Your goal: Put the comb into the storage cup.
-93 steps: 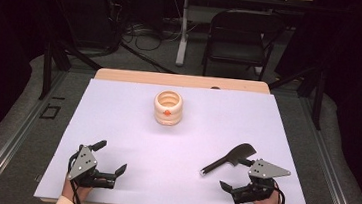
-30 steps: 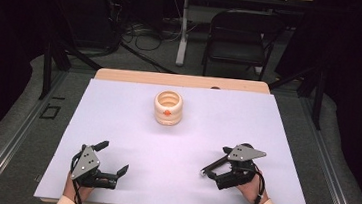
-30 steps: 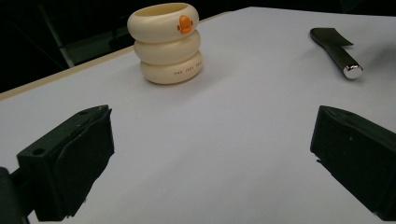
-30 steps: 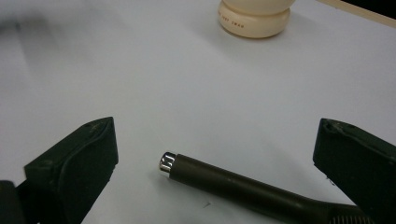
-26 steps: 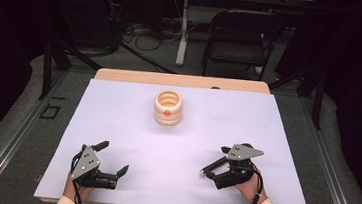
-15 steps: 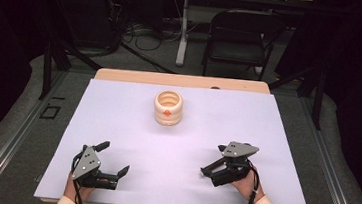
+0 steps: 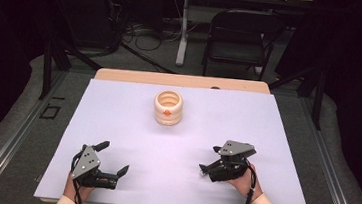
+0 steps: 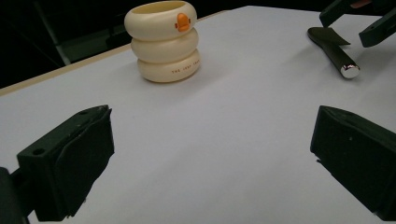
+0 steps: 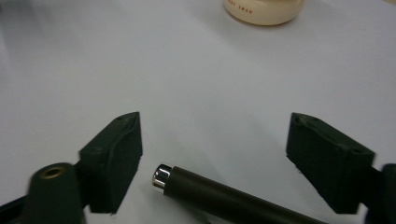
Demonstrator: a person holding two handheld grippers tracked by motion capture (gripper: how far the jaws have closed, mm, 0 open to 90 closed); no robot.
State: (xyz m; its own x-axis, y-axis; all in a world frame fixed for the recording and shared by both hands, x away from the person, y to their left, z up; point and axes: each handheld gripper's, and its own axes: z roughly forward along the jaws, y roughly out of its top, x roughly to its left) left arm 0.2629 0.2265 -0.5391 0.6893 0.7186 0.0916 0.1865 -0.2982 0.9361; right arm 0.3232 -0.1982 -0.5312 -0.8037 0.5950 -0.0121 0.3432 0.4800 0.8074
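Right gripper view has the dark handle [image 9: 233, 198] lying flat between the jaws, chrome cap toward the left pad [image 9: 119, 156], neither pad touching it. The right gripper [image 7: 211, 171] has just been closing its jaws around the handle, with daylight left on both sides. To grip well, I would centre the handle between the pads first, keep the jaws low to the sheet so they bite the round shaft at its middle height, and close squarely across it; a slanted bite could roll it away. From the high view the tool sits under that gripper at about 5 o'clock of the table. In the left gripper view the spatula-like tool [image 8: 334, 51] lies at 1 o'clock, blade away, cap nearer.

The left gripper [image 7: 112, 159] rests at 7 o'clock, jaws wide, nothing between them.

A cream ringed pot [image 7: 168, 108] with an orange duck bill stands upright near 12 o'clock, well apart from both grippers. A pale lilac sheet [image 7: 132, 122] covers the wooden table [image 7: 181, 80]. Beyond, the dark room has a chair [image 7: 238, 34], floor cables and black stands.
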